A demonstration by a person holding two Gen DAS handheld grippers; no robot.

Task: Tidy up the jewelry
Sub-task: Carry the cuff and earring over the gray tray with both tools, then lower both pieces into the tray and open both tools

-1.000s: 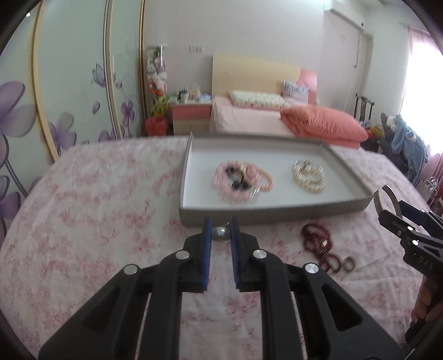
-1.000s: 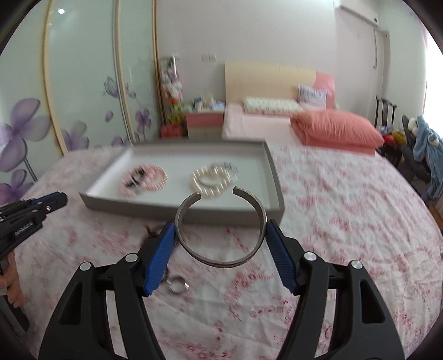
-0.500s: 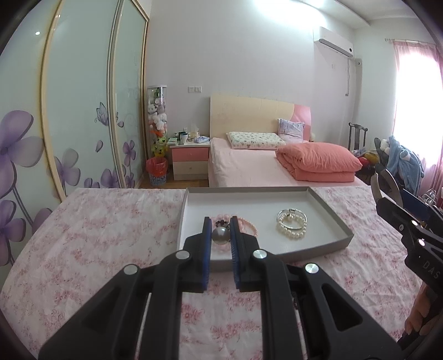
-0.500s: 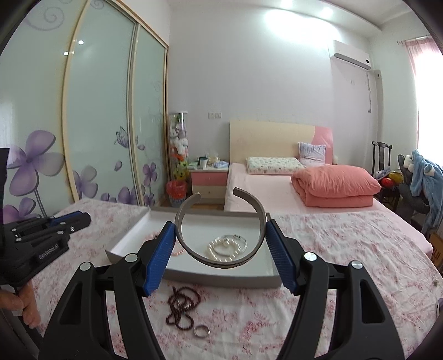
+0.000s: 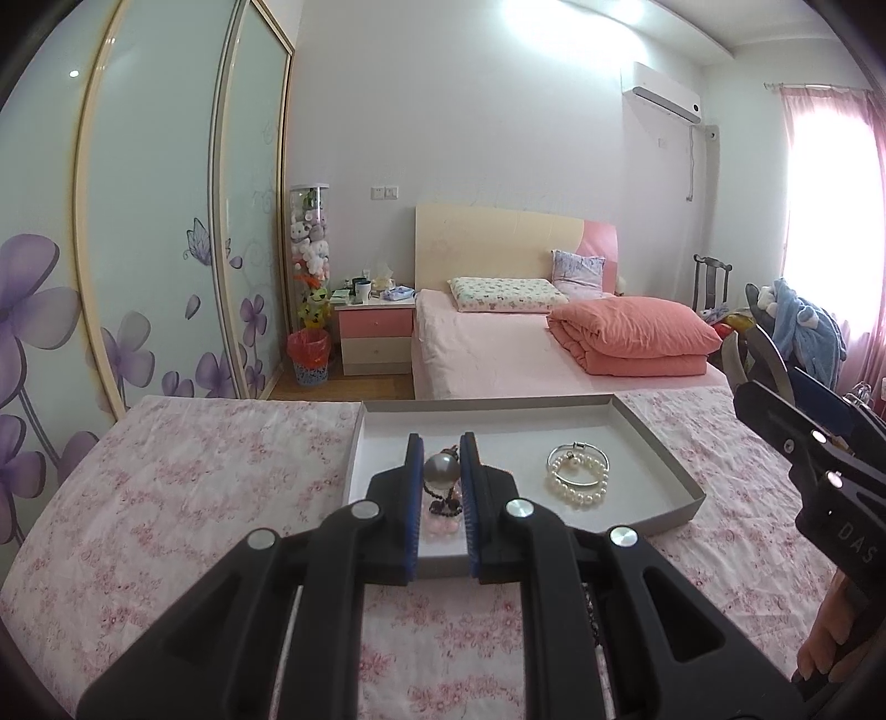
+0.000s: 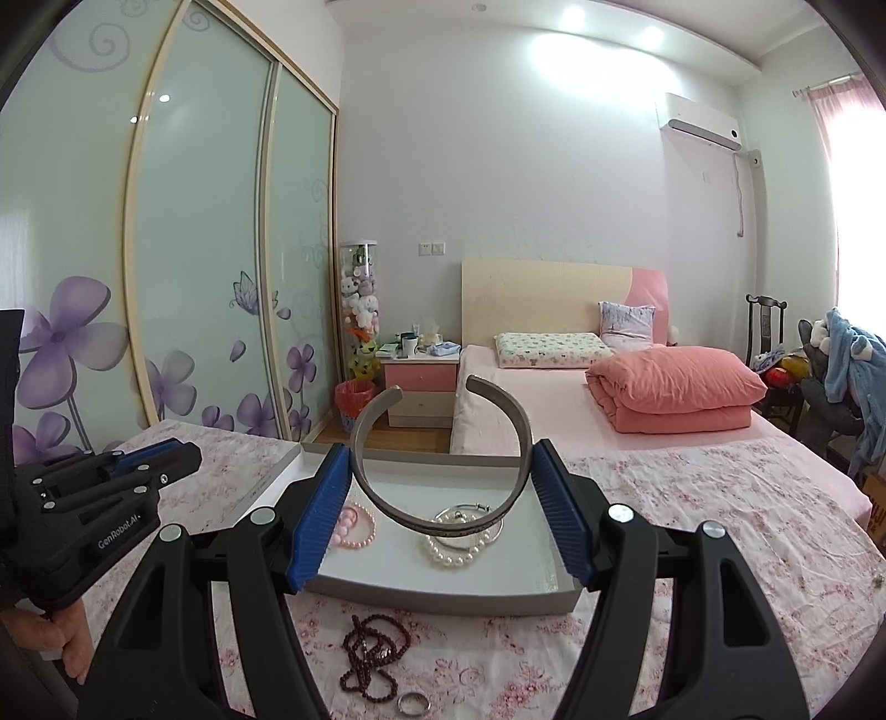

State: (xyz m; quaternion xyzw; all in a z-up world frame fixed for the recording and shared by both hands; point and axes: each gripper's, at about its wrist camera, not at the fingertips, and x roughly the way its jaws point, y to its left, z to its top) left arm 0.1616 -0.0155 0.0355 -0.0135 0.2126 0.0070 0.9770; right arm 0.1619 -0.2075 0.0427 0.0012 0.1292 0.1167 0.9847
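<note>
Pink bead bracelet (image 6: 354,526) & pearl bracelet (image 5: 578,477) already in grey tray (image 5: 673,476). Left gripper (image 5: 442,471) clamped on silver bead; right gripper (image 6: 440,501) squeezing silver cuff bangle (image 6: 437,459), both above tray. Still on bedspread (image 6: 692,493): dark bead strand (image 6: 371,656), ring (image 6: 414,704).

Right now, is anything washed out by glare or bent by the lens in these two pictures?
Left wrist view: the window at the right blows out to white, and the wardrobe doors bow outward. Right wrist view: ceiling lights flare, the window edge is overexposed, the doors curve likewise; the bangle stays sharp.
</note>
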